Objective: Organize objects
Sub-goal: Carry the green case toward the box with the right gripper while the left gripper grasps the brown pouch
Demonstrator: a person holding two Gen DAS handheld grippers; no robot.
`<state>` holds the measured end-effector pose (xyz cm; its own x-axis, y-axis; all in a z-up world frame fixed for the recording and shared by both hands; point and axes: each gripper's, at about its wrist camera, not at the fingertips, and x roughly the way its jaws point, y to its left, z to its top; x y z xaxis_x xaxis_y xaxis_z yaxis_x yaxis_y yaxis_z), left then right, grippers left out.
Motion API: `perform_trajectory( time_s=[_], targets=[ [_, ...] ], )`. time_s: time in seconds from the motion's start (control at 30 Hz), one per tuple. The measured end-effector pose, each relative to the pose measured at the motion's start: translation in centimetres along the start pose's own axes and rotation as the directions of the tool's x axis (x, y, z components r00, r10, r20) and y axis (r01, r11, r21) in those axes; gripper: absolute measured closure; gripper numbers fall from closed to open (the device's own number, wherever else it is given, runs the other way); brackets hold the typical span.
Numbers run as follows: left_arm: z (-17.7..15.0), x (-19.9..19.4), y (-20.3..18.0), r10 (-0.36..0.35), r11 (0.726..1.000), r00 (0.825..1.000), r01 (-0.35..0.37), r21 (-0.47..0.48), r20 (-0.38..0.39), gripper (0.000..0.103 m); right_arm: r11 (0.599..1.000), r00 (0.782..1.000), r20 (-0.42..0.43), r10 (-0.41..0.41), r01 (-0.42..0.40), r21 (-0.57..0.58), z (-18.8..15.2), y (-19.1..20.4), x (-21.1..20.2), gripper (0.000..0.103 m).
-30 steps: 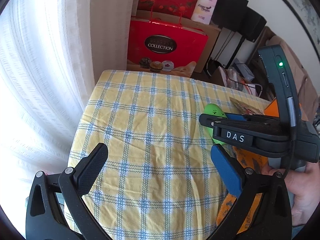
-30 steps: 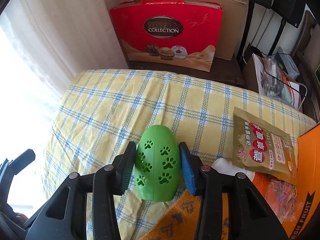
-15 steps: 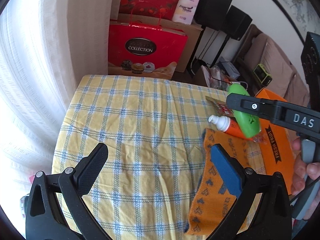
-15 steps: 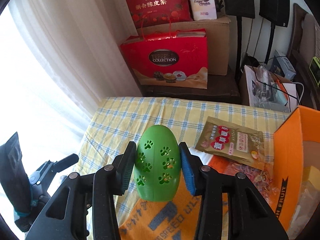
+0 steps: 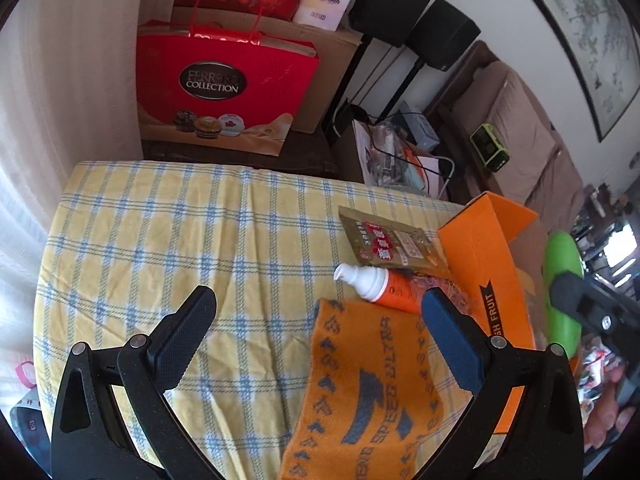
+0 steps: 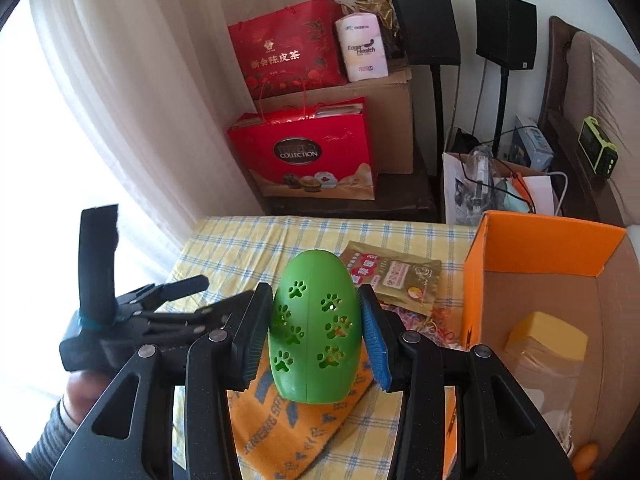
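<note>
My right gripper [image 6: 310,332] is shut on a green egg-shaped toy [image 6: 314,328] with paw-print holes and holds it high above the table; the egg also shows at the right edge of the left wrist view [image 5: 562,292], beside the orange cardboard box [image 5: 476,248]. My left gripper [image 5: 316,324] is open and empty, low over the yellow checked tablecloth [image 5: 180,232]. On the cloth lie an orange towel [image 5: 368,392], an orange pump bottle [image 5: 376,284] on its side and a brown snack pouch [image 5: 392,240].
The open orange box [image 6: 544,248] stands at the table's right and holds a yellow-lidded jar [image 6: 540,344]. Coloured rubber bands [image 6: 428,320] lie by it. Red gift bags [image 6: 308,152], a cardboard carton and speakers stand beyond the far edge. A curtain hangs at left.
My right gripper has lifted the green egg up off the table and carried it right, toward the orange box. My left gripper has stayed open and its view has swung right.
</note>
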<state>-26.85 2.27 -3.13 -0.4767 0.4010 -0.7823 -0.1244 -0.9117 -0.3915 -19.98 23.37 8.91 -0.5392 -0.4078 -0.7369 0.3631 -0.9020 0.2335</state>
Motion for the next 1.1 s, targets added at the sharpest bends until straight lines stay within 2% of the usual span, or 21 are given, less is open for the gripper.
perform_trajectory(
  time_s=[0.13, 0.23, 0.37, 0.47, 0.6, 0.67, 0.93, 1.1],
  targets=[
    [1.9, 2.9, -0.5, -0.006, 1.0, 0.999, 0.006, -0.004, -0.048, 0.004, 1.0, 1.0, 0.006, -0.005, 0.005, 0.003, -0.6, -0.9, -1.1, 0.059],
    [2.9, 5.2, -0.5, -0.074, 0.997, 0.992, 0.07, -0.045, -0.101, 0.006, 1.0, 1.0, 0.01, -0.007, 0.007, 0.009, -0.9, -1.5, -1.6, 0.059],
    [4.1, 8.0, -0.1, -0.16, 0.982, 0.974, 0.14, -0.127, -0.161, 0.012, 1.0, 1.0, 0.01, -0.009, 0.009, 0.017, -1.1, -2.3, -1.8, 0.059],
    [4.9, 10.0, 0.5, -0.245, 0.959, 0.948, 0.207, -0.193, -0.204, 0.017, 1.0, 1.0, 0.009, -0.009, 0.008, 0.023, -1.4, -2.8, -2.0, 0.059],
    [5.6, 12.0, 1.2, -0.32, 0.934, 0.912, 0.259, -0.246, -0.256, 0.027, 1.0, 1.0, 0.01, -0.003, 0.002, 0.025, -1.7, -3.2, -2.1, 0.059],
    [5.8, 12.4, 1.4, -0.348, 0.925, 0.898, 0.283, -0.253, -0.269, 0.029, 1.0, 1.0, 0.01, -0.003, 0.003, 0.024, -1.8, -3.2, -2.1, 0.059],
    [6.0, 13.4, 0.6, -0.391, 0.913, 0.859, 0.316, -0.259, -0.33, 0.034, 1.0, 1.0, 0.008, 0.002, -0.002, 0.032, -2.0, -3.4, -1.9, 0.059],
    [5.4, 13.9, 0.4, -0.445, 0.887, 0.816, 0.344, -0.309, -0.368, 0.039, 0.999, 1.0, 0.004, 0.002, -0.002, 0.036, -2.1, -3.4, -1.6, 0.059]
  ],
)
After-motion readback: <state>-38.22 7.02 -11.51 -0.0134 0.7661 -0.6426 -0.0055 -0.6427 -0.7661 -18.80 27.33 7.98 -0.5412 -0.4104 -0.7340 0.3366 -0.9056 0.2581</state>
